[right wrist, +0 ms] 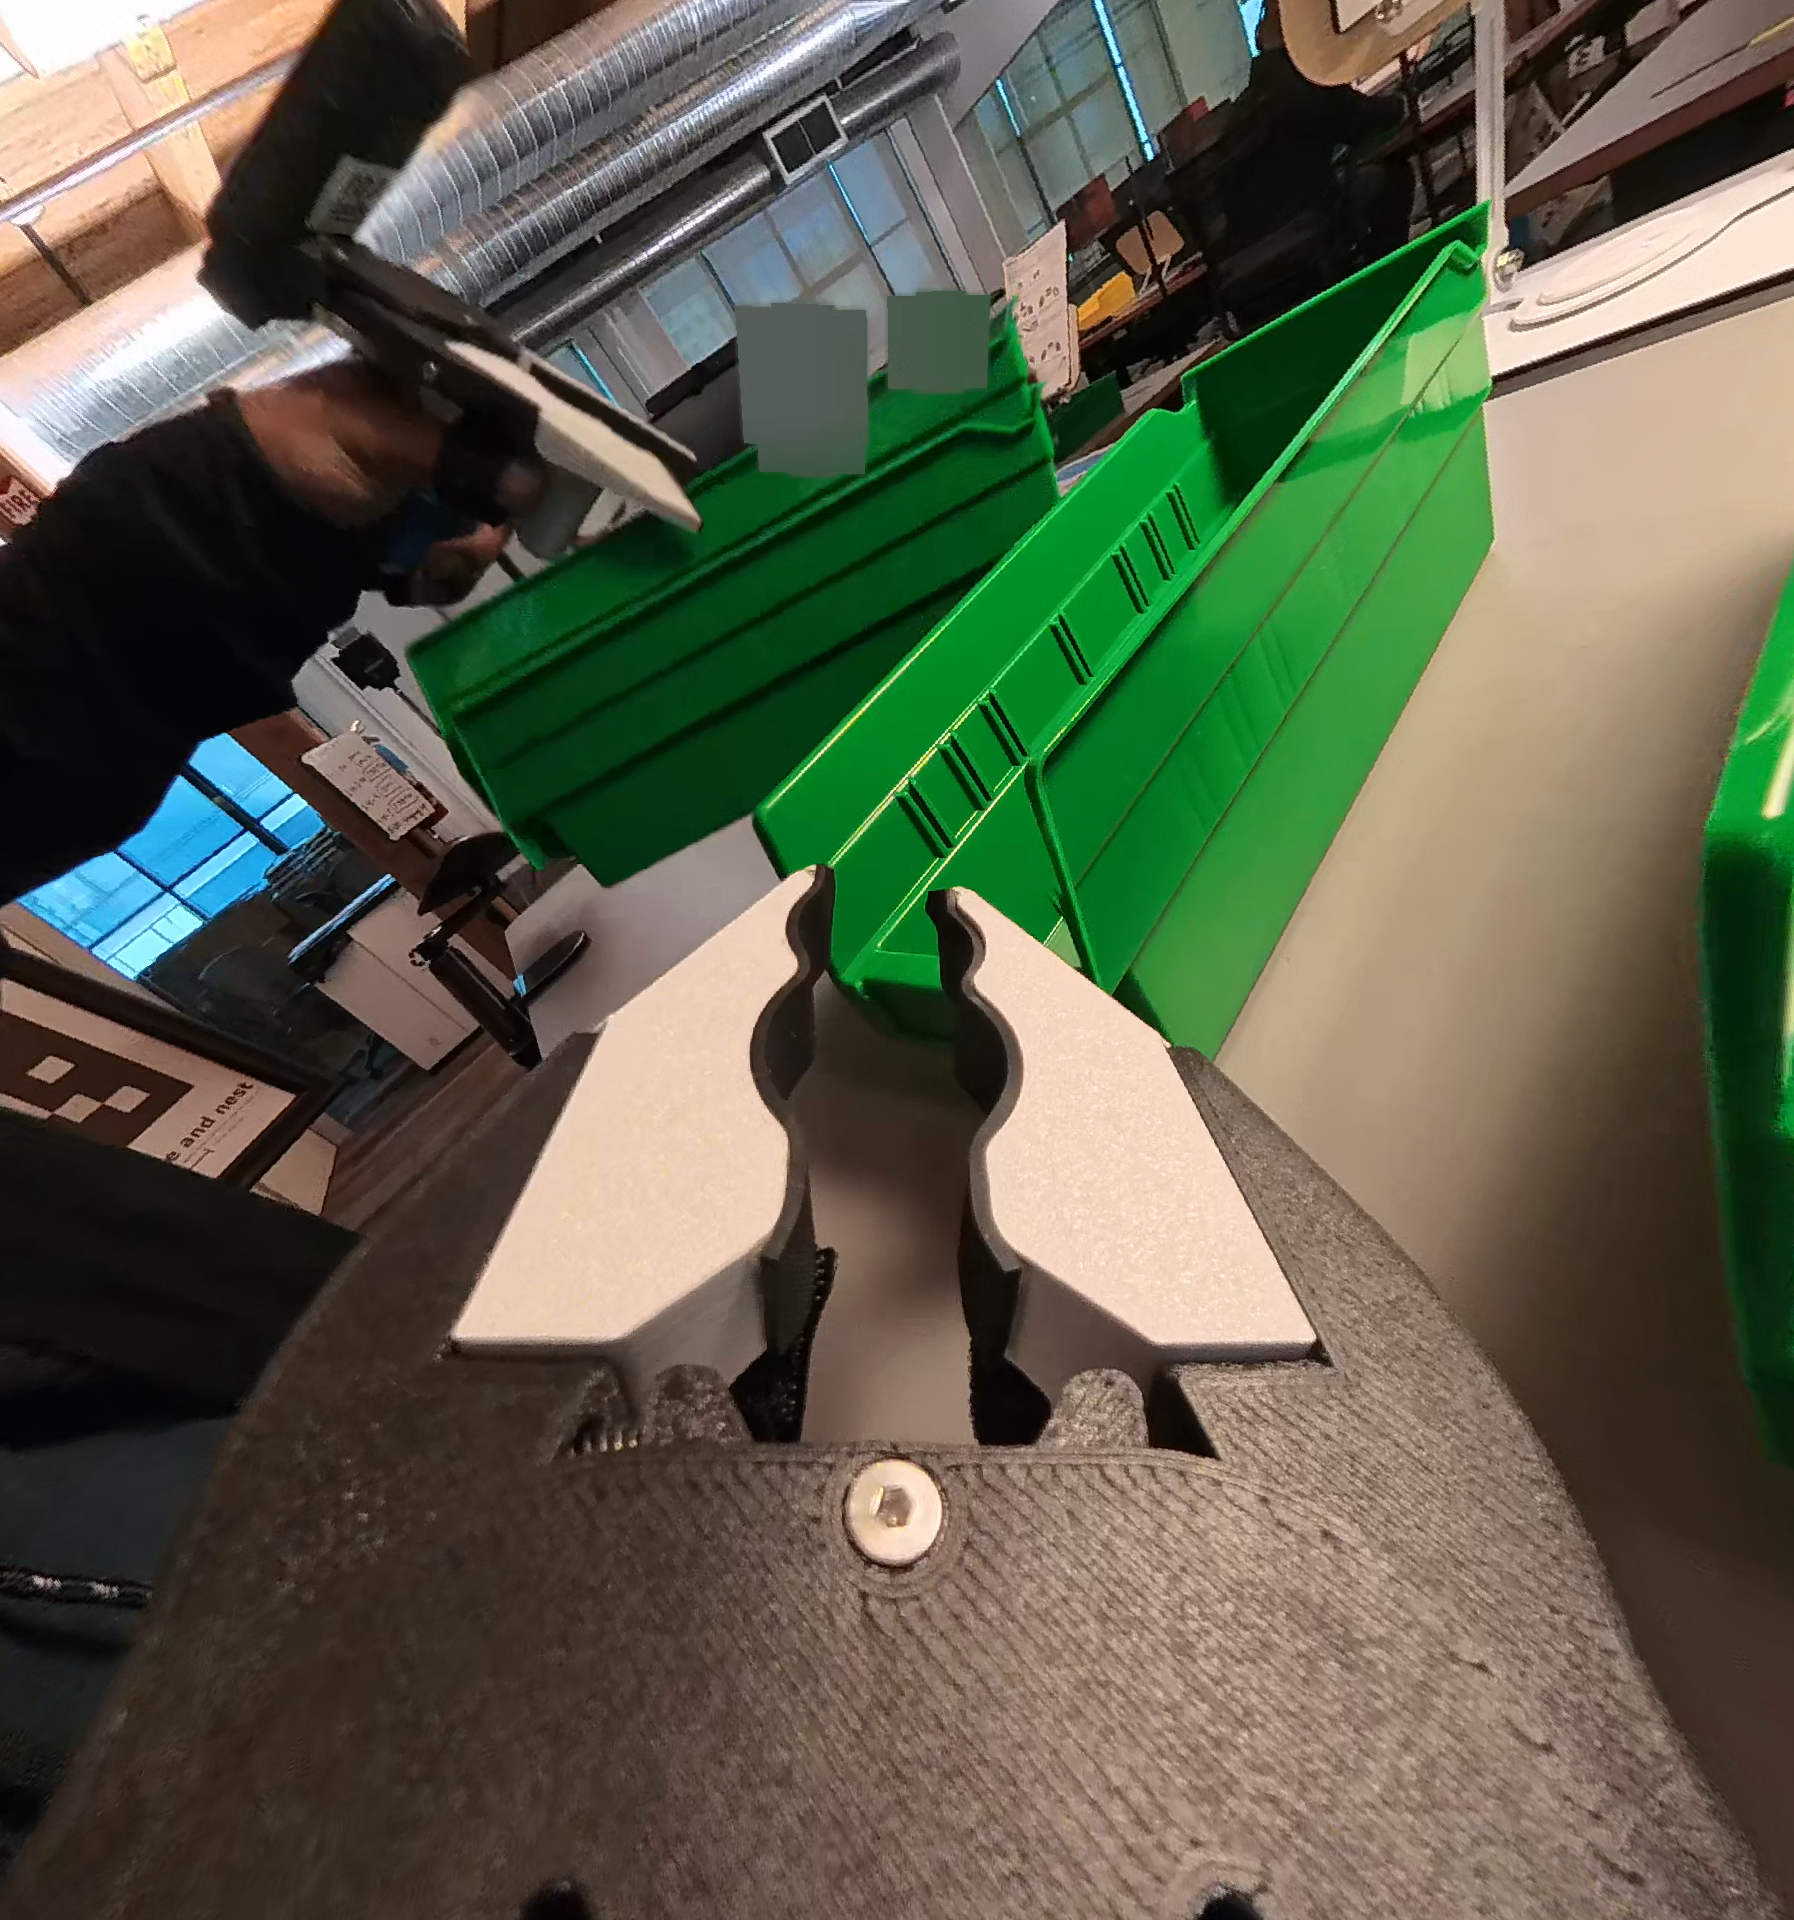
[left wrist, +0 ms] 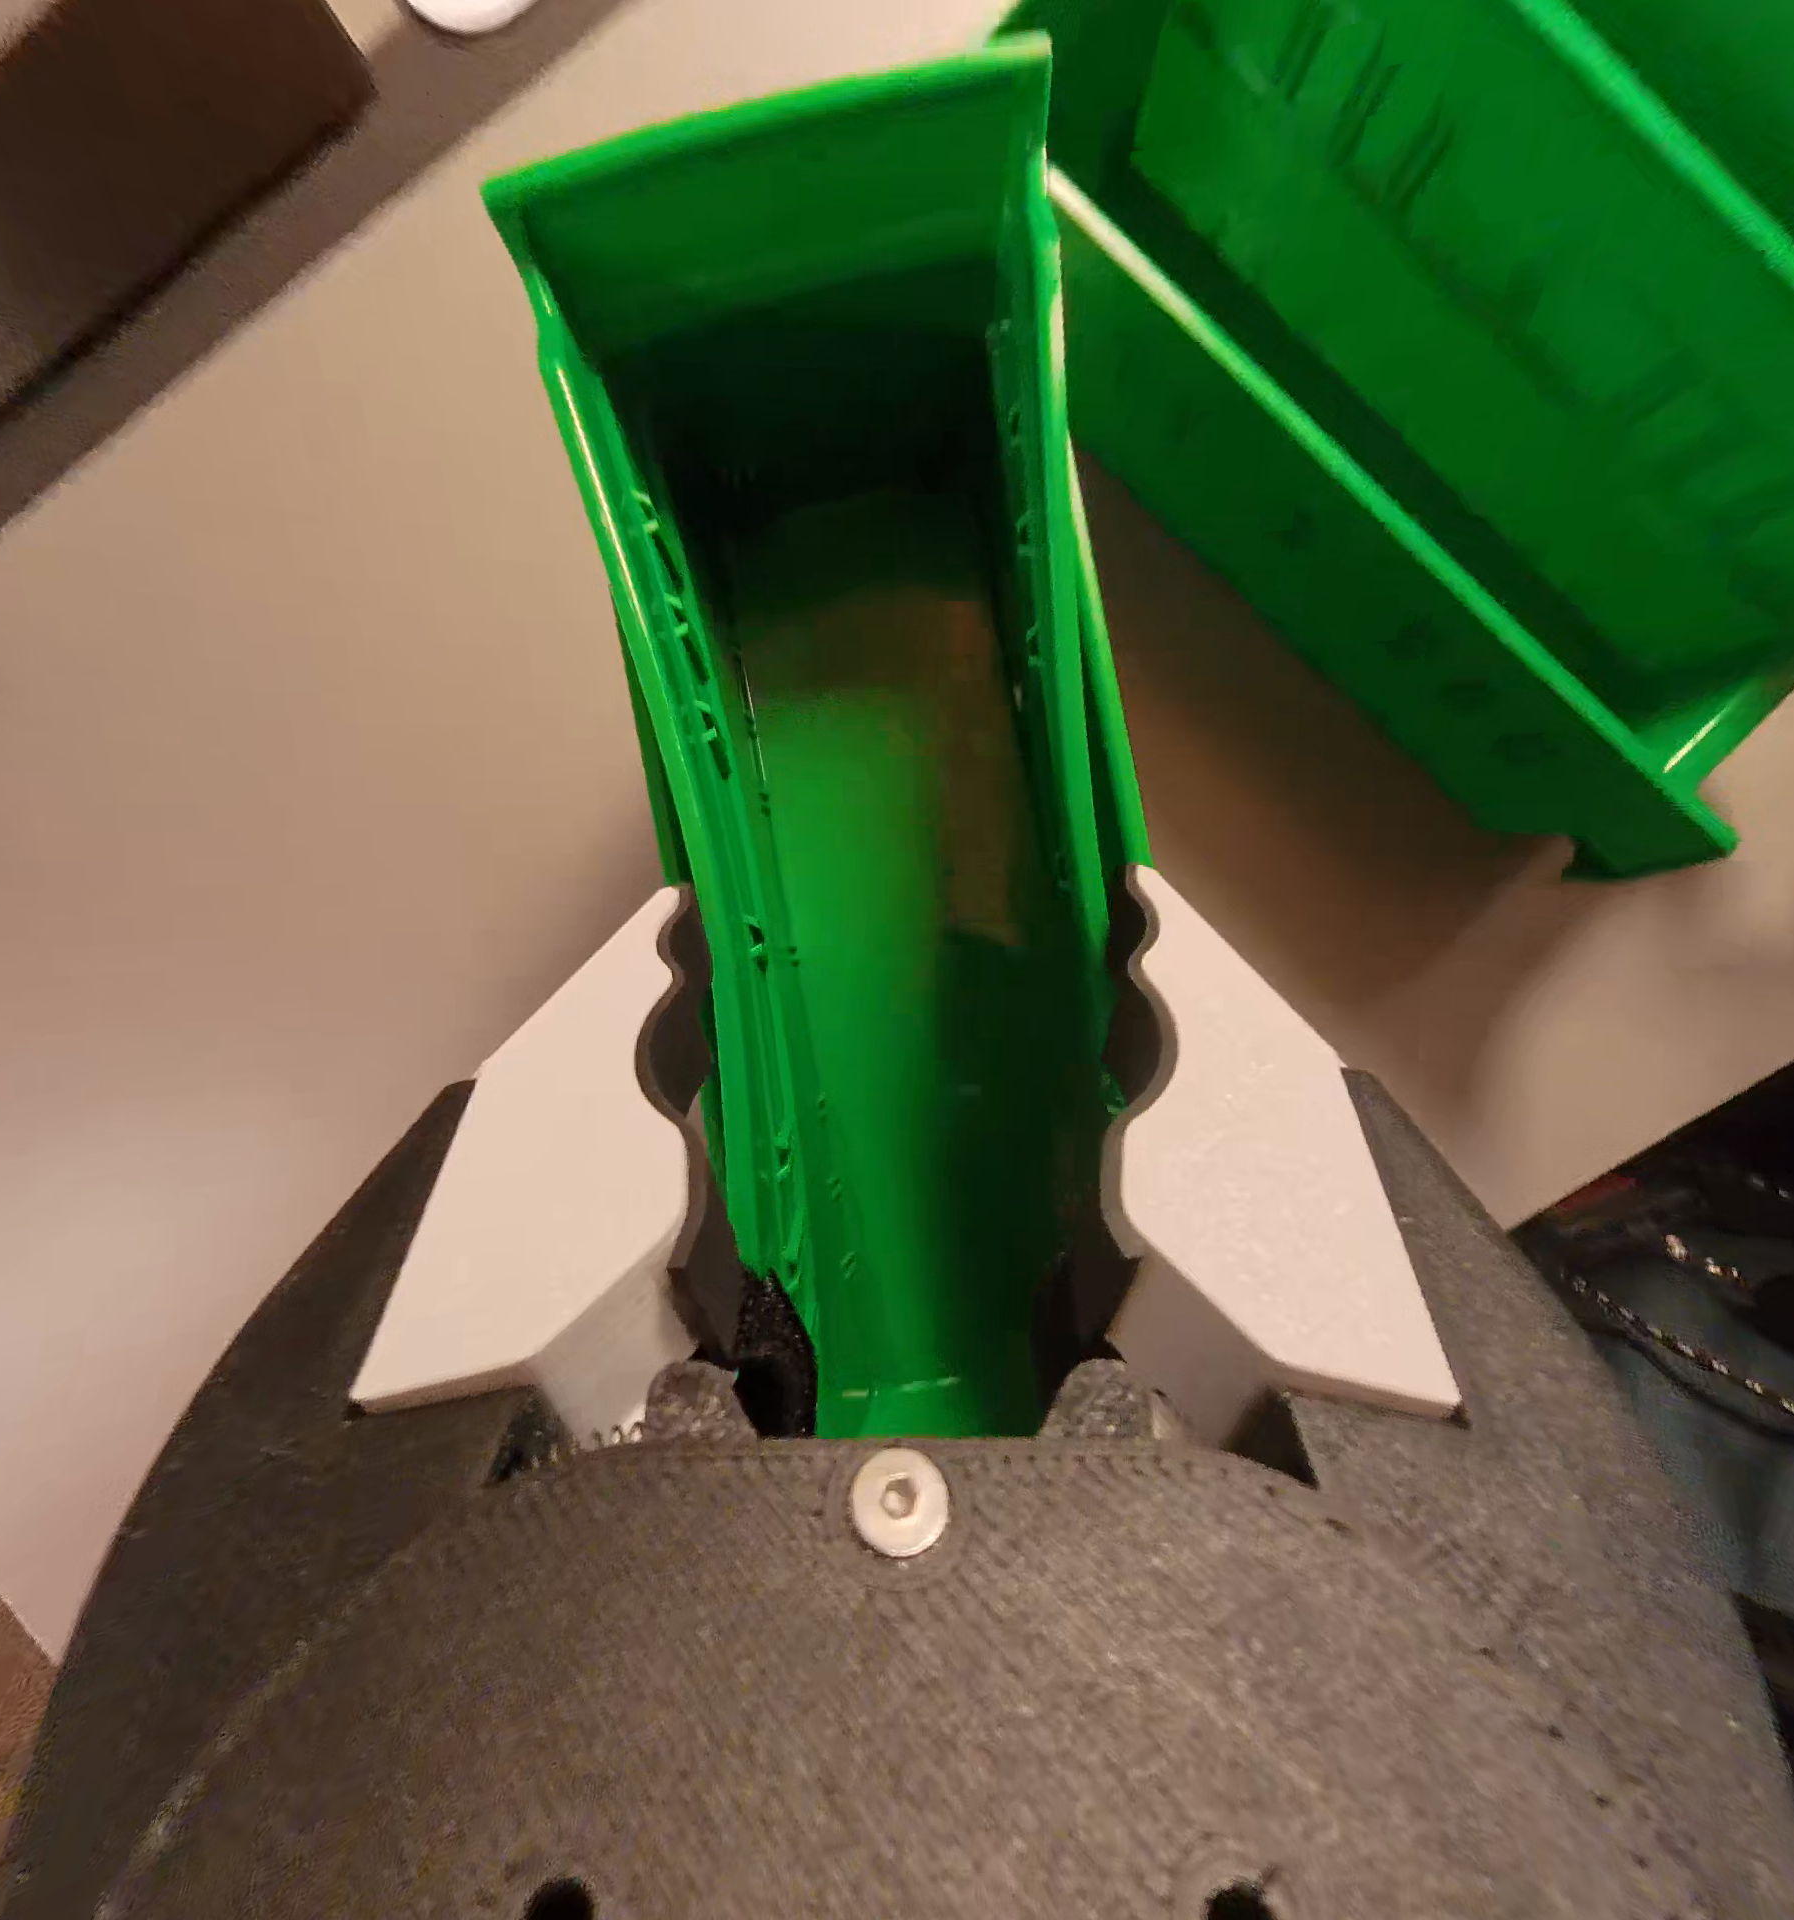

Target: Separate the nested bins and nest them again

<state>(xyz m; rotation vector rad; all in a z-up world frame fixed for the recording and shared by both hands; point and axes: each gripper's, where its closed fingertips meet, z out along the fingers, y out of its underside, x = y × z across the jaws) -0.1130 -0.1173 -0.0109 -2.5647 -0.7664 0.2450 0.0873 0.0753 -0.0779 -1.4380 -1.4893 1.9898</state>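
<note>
**Green bin held up in the air**

Grey fingers (left wrist: 571,1122) of the left gripper (left wrist: 908,904) squeeze a long green bin (left wrist: 820,499) from both sides, lifted above the tan table (left wrist: 280,727). Another green bin (right wrist: 1236,665) sits on the table. The right gripper (right wrist: 877,909) is open a little, at that bin's corner.

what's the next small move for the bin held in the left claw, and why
Probably carry the lifted bin in the left claw sideways over the open bin on the table, then lower it. It hangs beside that one, not yet above it.
</note>
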